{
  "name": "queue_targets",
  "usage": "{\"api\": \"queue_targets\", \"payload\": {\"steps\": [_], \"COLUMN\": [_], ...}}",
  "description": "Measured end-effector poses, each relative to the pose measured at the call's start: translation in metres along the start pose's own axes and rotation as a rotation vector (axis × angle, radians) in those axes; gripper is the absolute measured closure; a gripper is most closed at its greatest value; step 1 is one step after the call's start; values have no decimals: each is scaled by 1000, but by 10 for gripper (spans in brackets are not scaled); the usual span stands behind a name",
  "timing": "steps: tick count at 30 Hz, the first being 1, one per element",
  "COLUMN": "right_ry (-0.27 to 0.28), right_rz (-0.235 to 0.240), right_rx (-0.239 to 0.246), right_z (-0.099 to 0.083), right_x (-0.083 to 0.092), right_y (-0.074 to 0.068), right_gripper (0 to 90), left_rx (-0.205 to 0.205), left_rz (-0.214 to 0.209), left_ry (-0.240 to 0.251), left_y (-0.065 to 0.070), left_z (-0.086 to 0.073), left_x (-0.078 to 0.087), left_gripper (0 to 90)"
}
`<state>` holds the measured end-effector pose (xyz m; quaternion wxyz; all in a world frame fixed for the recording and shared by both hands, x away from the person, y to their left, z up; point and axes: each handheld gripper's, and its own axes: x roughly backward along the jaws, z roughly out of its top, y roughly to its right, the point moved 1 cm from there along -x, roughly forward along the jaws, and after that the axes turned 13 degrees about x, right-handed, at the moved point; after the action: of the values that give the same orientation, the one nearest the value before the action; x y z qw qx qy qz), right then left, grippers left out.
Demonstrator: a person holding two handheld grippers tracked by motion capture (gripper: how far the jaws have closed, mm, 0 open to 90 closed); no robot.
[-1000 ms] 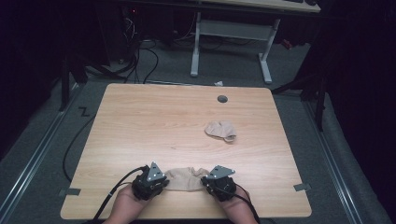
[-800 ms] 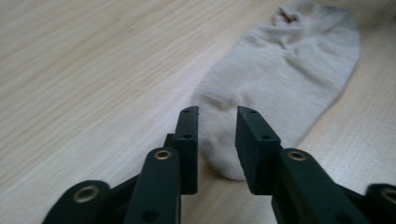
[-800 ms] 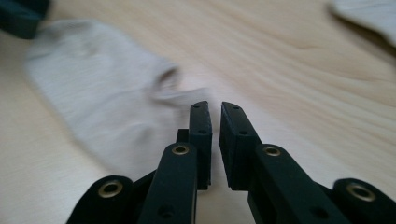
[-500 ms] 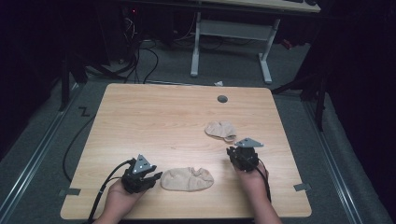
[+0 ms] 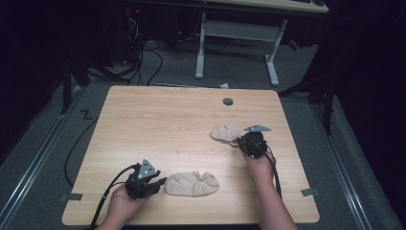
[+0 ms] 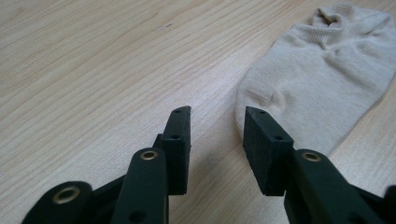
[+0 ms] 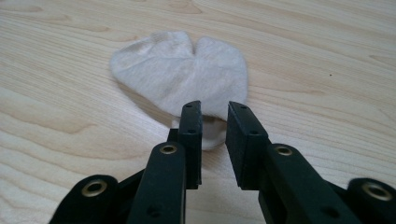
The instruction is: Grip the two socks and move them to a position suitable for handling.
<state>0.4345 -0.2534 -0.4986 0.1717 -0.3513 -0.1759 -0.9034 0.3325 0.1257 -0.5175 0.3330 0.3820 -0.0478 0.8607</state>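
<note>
Wooden table [image 5: 158, 124], flat beige sock [image 5: 192, 184], crumpled beige sock [image 5: 225, 132]

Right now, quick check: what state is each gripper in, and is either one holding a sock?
Left gripper: open, holding nothing, jaws just opened; flat sock beside it.
Right gripper: open, jaws just widened, at the folded sock, no grip.

The table [image 5: 191, 124] is evenly lit from above, while the floor and room around it sink into near black. The high view is soft and a little grainy. Both gripper views are bright and clear; the wood grain beyond the fingers [image 6: 180, 135] is crisp, the jaw bases nearest the lens blur slightly. Under the socks [image 7: 187, 74] lie faint, soft shadows, with no harsh glare
</note>
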Motion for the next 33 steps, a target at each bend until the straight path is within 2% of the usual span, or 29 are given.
{"api": "queue_targets", "payload": {"steps": [12, 14, 15, 17, 23, 30, 32, 33], "right_ry": [7, 15, 10, -3, -23, -47, -61, -60], "right_rz": [-1, 6, 6, 3, 20, 40, 43, 40], "right_rx": [-5, -16, -35, -52, -90, -84, -72, -61], "right_z": [6, 7, 7, 5, 3, 2, 3, 4], "right_x": [2, 2, 0, -4, -12, -22, -25, -25], "right_y": [1, 3, 6, 10, 13, 11, 10, 7], "right_gripper": [709, 652, 593, 561, 542, 558, 627, 738], "left_rx": [-1, -3, -3, -4, -11, -12, -8, -5], "left_rz": [-5, -5, -7, -9, -12, -11, -11, -12], "left_ry": [-2, -6, -9, -5, -6, -3, -3, -3], "left_y": [1, 1, 2, 3, 3, 3, 3, 3], "left_z": [0, -1, 0, 0, 0, 0, 0, 0], "left_x": [-1, -2, -3, -4, -3, -2, -2, -2], "left_gripper": [622, 623, 623, 622, 623, 623, 622, 623]}}
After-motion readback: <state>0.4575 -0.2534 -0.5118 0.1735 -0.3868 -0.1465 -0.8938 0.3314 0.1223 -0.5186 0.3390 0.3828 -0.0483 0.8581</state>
